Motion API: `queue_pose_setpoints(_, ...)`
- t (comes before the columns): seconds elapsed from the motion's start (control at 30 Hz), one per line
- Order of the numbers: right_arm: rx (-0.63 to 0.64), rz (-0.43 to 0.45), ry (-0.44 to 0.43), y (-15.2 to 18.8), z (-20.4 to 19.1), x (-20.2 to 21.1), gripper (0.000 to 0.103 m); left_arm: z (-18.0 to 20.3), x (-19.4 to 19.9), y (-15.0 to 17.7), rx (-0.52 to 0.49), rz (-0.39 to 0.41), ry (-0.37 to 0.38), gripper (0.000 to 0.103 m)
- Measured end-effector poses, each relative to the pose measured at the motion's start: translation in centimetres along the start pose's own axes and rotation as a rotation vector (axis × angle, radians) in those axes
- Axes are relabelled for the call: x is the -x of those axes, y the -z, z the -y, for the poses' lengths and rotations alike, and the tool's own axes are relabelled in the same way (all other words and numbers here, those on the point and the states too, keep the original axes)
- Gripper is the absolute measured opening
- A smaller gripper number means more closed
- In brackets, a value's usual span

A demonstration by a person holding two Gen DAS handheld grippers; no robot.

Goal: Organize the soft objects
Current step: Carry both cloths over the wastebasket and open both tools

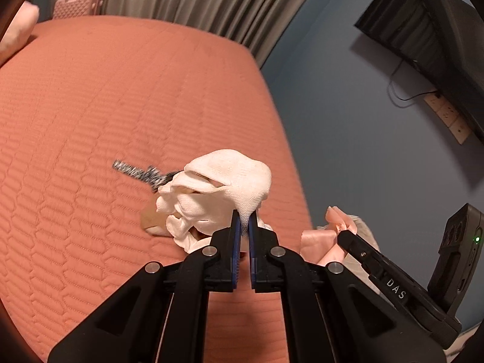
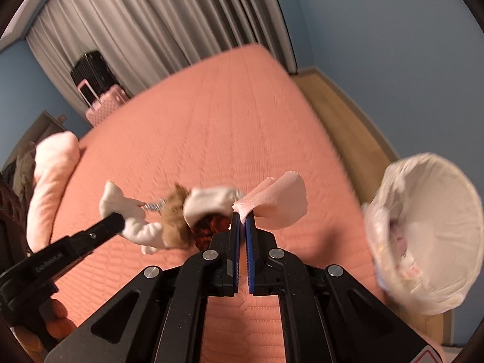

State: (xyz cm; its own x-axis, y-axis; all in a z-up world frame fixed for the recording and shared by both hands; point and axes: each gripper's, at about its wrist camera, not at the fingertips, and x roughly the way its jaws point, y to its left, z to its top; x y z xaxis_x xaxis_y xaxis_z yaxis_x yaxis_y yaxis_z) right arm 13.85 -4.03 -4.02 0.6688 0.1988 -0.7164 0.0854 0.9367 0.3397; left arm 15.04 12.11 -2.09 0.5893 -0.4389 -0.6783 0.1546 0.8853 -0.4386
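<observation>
Left jaws: my left gripper (image 1: 245, 227) tilts down over the bed (image 1: 106, 106), its blue pads pressed together on a pinch of the white cloth (image 1: 224, 187).
Right jaws: my right gripper (image 2: 242, 222) also tilts down toward the bed, clamped on a fold of the pink cloth (image 2: 278, 202).
Each seen from the other: in the left wrist view my right gripper comes in from the lower right with pink fabric bunched at its tip; in the right wrist view my left gripper comes in from the lower left, its tip against the white cloth.
White cloth: a woven, crumpled piece, bulging above my left pads and drooping in folds to their left; it appears lifted off the bed.
Pink cloth: thin and soft, fanning up and to the right from my right pads, its edge slightly frayed.
Pile between: a brown furry thing (image 2: 175, 227), a dark orange patterned piece (image 2: 211, 227) and a black-and-white strap (image 1: 139, 174) sit close by the white cloth; blur hides what touches what.
Bag: a white lined bin bag (image 2: 438, 257) stands open beside the bed's right edge, mouth toward me.
Open room: the quilted bed lies bare beyond the pile up to the curtain (image 2: 181, 30); a pale pillow (image 2: 51, 175) lies at its left edge, a wooden floor strip (image 2: 341, 115) runs along its right.
</observation>
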Motion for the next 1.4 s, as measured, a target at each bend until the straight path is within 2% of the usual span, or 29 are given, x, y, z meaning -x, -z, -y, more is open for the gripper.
queue_pose_setpoints(0.33,-0.014,0.177,0.000,-3.0,3.8,10.0,0.004,10.0,1.8,-0.7,-0.165,0.059,0.103,0.005)
queue_pose_setpoints(0.63,-0.057,0.272,0.066,-3.7,8.4,15.9,0.004,17.4,1.2,0.0,-0.290,0.060,0.183,0.005)
queue_pose_setpoints(0.9,-0.114,0.306,0.119,-3.2,13.0,18.3,0.004,22.3,-0.4,1.7,-0.358,0.019,0.236,0.005)
queue_pose_setpoints(1.33,-0.172,0.300,0.166,-2.5,17.0,19.0,0.005,26.0,-2.4,3.5,-0.412,-0.041,0.289,0.007)
queue_pose_setpoints(1.37,-0.173,0.298,0.168,-2.5,17.1,18.9,0.008,26.1,-2.5,3.5,-0.409,-0.045,0.291,0.011)
queue_pose_setpoints(1.4,-0.175,0.298,0.170,-2.4,17.3,18.9,0.010,26.2,-2.7,3.5,-0.404,-0.047,0.285,0.023)
